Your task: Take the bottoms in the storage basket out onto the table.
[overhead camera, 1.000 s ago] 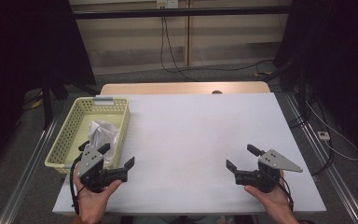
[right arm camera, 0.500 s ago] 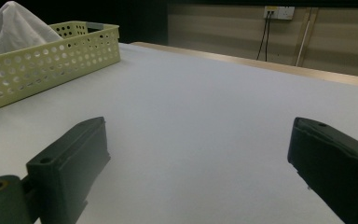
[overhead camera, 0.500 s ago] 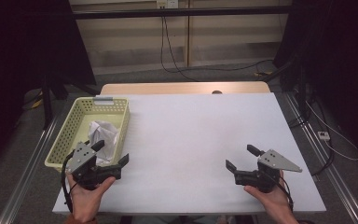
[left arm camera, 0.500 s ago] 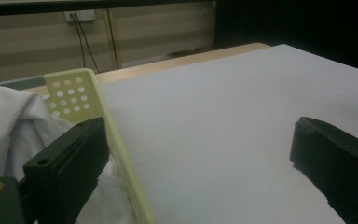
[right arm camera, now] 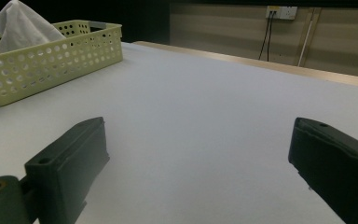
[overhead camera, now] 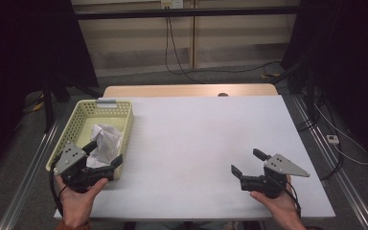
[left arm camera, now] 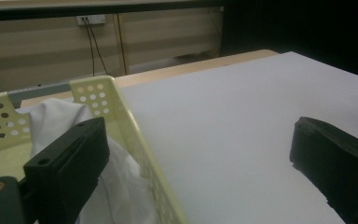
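A pale yellow perforated basket [overhead camera: 127, 120] stands at the table's left with a crumpled white cloth [overhead camera: 104, 141] inside. My left gripper [overhead camera: 106, 153] is open at the basket's near right corner. In the left gripper view its left jaw hangs over the cloth [left arm camera: 56, 116] and its right jaw over bare table, with the basket wall [left arm camera: 121, 112] between them. My right gripper [overhead camera: 247, 162] rests open low over the table's near right, nothing between its jaws. From the right gripper view the basket [right arm camera: 51, 60] and cloth [right arm camera: 21, 21] lie far off to the left.
The white table top [overhead camera: 196, 129] stretches between the two grippers, with a wooden strip [overhead camera: 187, 90] along its far edge. Metal rails run along both sides of the table. Cables [overhead camera: 177, 57] lie on the floor behind.
My left gripper has shifted left toward the basket and now straddles its near right wall. The right gripper has stayed in place.
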